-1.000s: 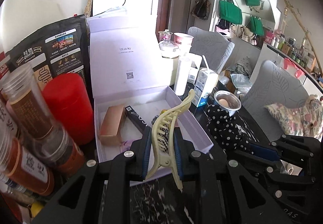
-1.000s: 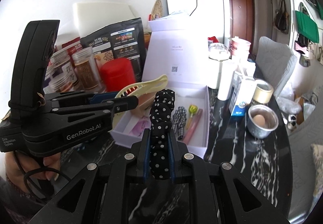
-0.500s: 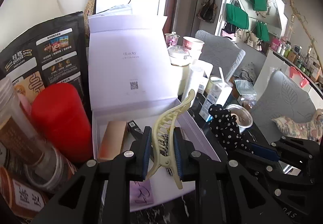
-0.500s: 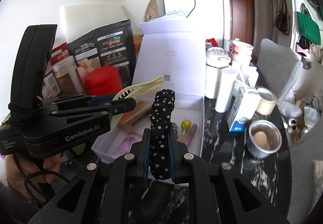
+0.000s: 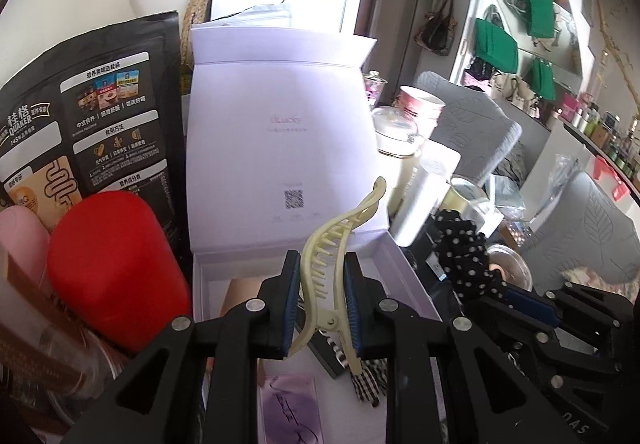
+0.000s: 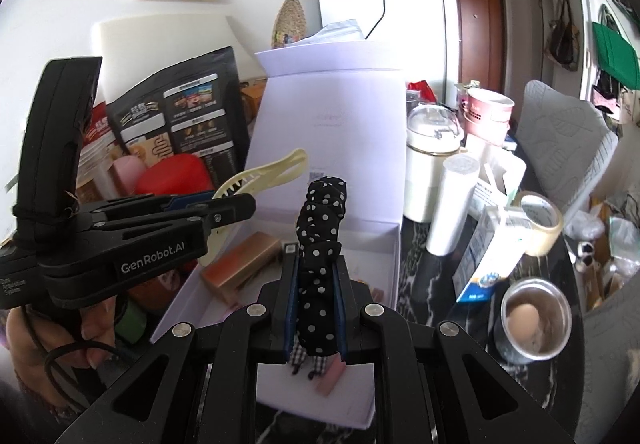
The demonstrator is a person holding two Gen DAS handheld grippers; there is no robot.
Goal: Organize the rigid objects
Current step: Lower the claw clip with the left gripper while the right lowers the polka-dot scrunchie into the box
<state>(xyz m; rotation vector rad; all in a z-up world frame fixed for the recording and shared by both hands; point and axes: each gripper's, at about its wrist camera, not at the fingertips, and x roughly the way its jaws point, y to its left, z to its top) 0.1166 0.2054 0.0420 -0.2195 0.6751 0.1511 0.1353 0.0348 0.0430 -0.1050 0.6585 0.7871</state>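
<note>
Both tongs loaded over the open white cardboard gift box (image 6: pixel 384 244).
My left tongs (image 5: pixel 322 306) clamp a pale yellow plastic claw hair clip (image 5: pixel 340 244); my right tongs (image 6: pixel 316 304) pinch a black white-dotted fabric scrunchie (image 6: pixel 320 244).

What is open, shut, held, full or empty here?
left gripper: shut on the yellow hair claw
right gripper: shut on the polka-dot scrunchie
white box: open, lid upright, things inside
metal cup: holds an egg
</note>
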